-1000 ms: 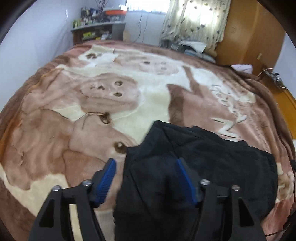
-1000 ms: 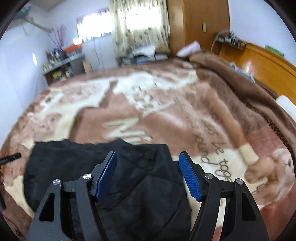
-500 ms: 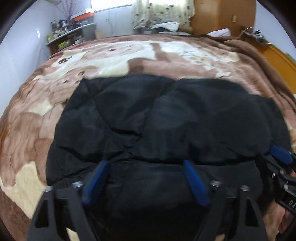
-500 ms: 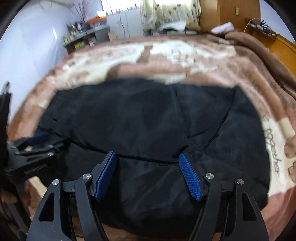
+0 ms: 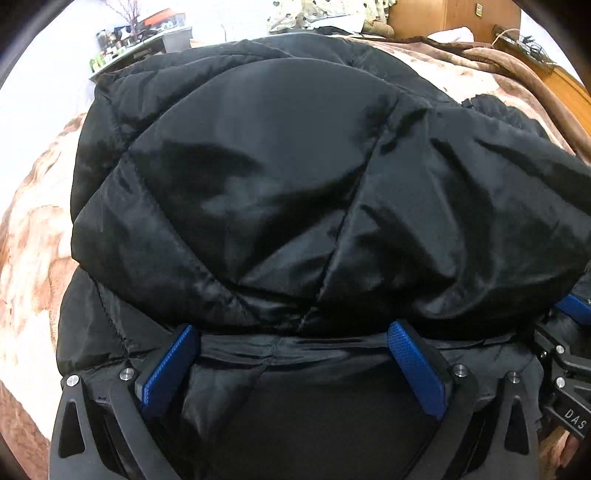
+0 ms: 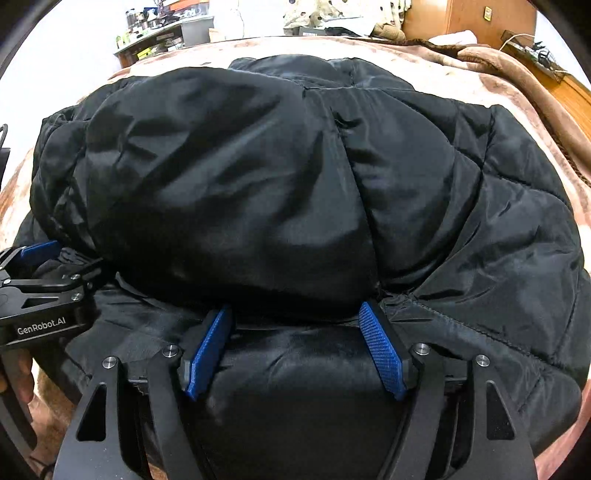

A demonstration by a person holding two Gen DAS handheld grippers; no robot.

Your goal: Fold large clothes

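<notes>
Ahead of both wide-spread tools, left tool (image 5: 291,363) and right tool (image 6: 297,347), a puffy, glossy black quilted jacket (image 5: 295,192), folded double, creased, on brown blanket (image 6: 498,74).

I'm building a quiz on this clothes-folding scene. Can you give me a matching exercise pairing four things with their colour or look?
Things:
1. jacket
2. blanket
3. wardrobe
4. pads of the right hand-held gripper

Looks:
A. blue, textured
B. orange-brown wood
C. black, quilted, shiny
D. brown and cream plush

Pairs: 1-C, 2-D, 3-B, 4-A
</notes>
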